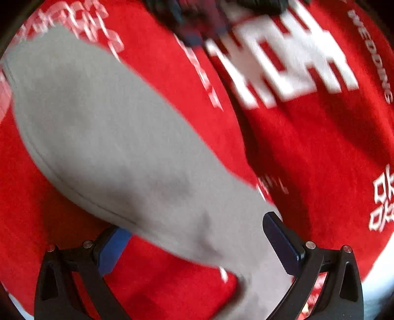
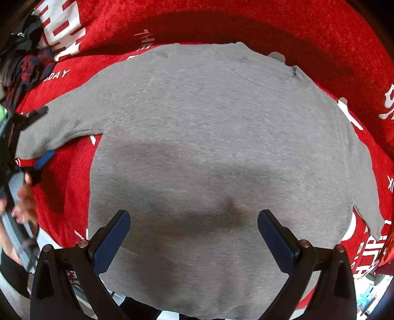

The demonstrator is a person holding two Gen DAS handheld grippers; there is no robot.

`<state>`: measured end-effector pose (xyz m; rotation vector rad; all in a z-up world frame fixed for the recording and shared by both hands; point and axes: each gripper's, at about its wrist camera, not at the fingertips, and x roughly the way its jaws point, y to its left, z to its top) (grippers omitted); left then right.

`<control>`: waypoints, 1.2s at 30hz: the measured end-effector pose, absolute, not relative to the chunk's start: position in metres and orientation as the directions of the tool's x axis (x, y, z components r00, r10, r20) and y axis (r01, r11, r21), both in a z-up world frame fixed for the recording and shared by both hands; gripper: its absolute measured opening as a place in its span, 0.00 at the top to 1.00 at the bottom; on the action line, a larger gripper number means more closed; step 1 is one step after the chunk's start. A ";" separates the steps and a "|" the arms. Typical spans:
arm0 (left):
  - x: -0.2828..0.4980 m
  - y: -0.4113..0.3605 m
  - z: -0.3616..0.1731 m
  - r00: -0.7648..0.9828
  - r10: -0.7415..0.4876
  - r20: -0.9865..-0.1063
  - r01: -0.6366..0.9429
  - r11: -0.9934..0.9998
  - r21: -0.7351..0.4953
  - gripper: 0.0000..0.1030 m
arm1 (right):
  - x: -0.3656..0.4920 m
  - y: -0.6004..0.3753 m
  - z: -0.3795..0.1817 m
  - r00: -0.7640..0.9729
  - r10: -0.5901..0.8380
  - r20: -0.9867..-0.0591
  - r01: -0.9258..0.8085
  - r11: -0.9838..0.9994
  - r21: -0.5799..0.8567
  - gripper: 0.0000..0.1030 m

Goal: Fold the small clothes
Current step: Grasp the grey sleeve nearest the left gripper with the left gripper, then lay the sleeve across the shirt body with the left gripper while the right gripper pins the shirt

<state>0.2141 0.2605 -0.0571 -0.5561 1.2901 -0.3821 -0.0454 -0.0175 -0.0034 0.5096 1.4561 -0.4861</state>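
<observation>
A grey long-sleeved top (image 2: 209,137) lies spread flat on a red cloth (image 2: 221,27) with white lettering. My right gripper (image 2: 193,233) is open and hovers over the body of the top near its lower hem. My left gripper (image 1: 194,243) is open, with the end of the grey sleeve (image 1: 118,147) lying between its blue-padded fingers (image 1: 283,243). The left gripper also shows at the left edge of the right wrist view (image 2: 37,137), at the sleeve's cuff.
A heap of dark plaid clothes (image 2: 27,66) lies at the far left on the red cloth; it also shows at the top of the left wrist view (image 1: 199,22). The cloth's edge and a pale floor (image 1: 379,278) show at the lower right.
</observation>
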 end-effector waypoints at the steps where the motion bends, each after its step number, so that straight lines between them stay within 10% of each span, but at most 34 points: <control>1: 0.221 0.266 -0.056 0.263 -0.548 -0.794 -0.050 0.814 -0.578 0.00 | -0.045 -0.017 -0.004 0.059 -0.003 -0.998 0.598 0.801 0.033 0.00; 7: 0.239 0.308 -0.037 0.365 -0.458 -0.811 -0.094 0.848 -0.522 0.05 | -0.042 -0.016 -0.008 0.059 0.009 -0.998 0.603 0.797 0.043 0.00; 9: 0.239 0.308 -0.034 0.368 -0.425 -0.827 -0.110 0.863 -0.492 0.27 | -0.040 -0.014 -0.010 0.056 0.013 -0.998 0.601 0.798 0.044 0.00; 11: 0.238 0.306 -0.033 0.365 -0.404 -0.839 -0.114 0.875 -0.470 0.76 | -0.040 -0.013 -0.011 0.054 0.015 -0.998 0.597 0.801 0.045 0.00; 13: 0.237 0.306 -0.036 0.343 -0.458 -0.820 -0.102 0.850 -0.517 0.94 | -0.041 -0.012 -0.011 0.055 0.018 -0.998 0.596 0.802 0.047 0.00; 36: 0.084 -0.033 0.064 -0.105 -0.771 -0.628 0.675 0.408 -0.614 0.94 | -0.156 -0.082 0.017 0.194 -0.005 -0.981 0.821 0.548 0.160 0.00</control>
